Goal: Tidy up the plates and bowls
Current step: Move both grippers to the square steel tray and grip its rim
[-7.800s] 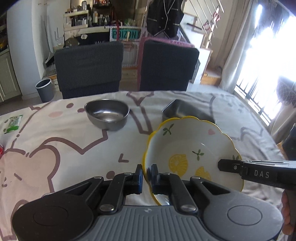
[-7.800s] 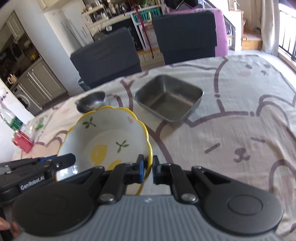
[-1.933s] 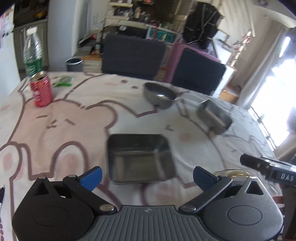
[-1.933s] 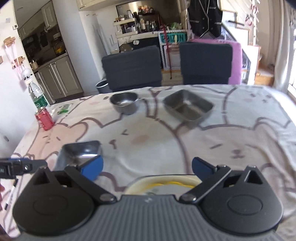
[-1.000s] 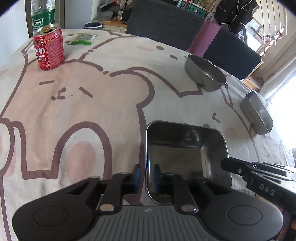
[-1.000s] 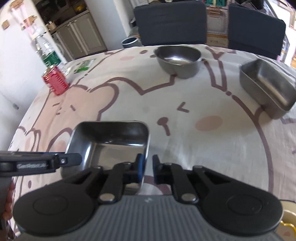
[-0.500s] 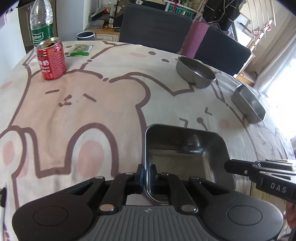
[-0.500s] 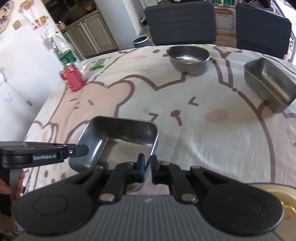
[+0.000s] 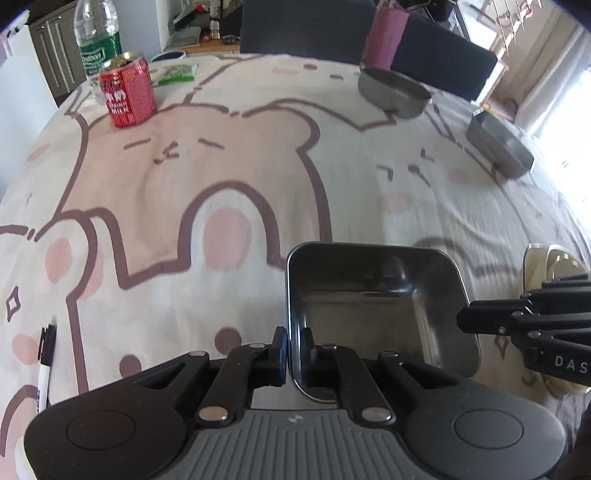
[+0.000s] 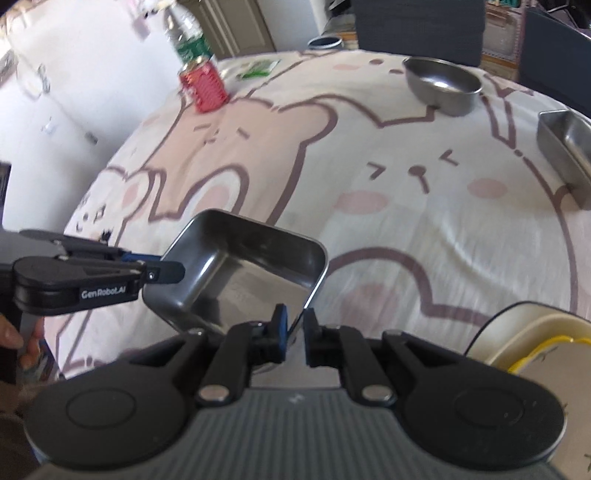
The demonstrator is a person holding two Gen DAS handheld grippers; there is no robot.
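Observation:
A square steel tray [image 9: 373,306] is held between both grippers, lifted off the bear-print tablecloth. My left gripper [image 9: 293,345] is shut on its left rim. My right gripper [image 10: 295,330] is shut on its right rim; the tray also shows in the right wrist view [image 10: 240,269], tilted. The right gripper's side shows in the left wrist view [image 9: 524,325]. A yellow-rimmed ceramic bowl [image 10: 532,339] sits at the near right, partly hidden; it also shows in the left wrist view [image 9: 554,266]. A round steel bowl [image 9: 393,92] and a second steel tray [image 9: 498,144] stand far right.
A red drink can [image 9: 127,94] and a green-labelled water bottle [image 9: 98,40] stand at the far left. A black marker [image 9: 46,365] lies near the table's left front edge. A green packet [image 9: 175,72] lies beyond the can. Dark chairs [image 9: 306,29] stand behind the table.
Both grippers, shut on the steel tray, have lifted it and carried it toward the near right; it now tilts above the cloth, closer to the yellow bowl.

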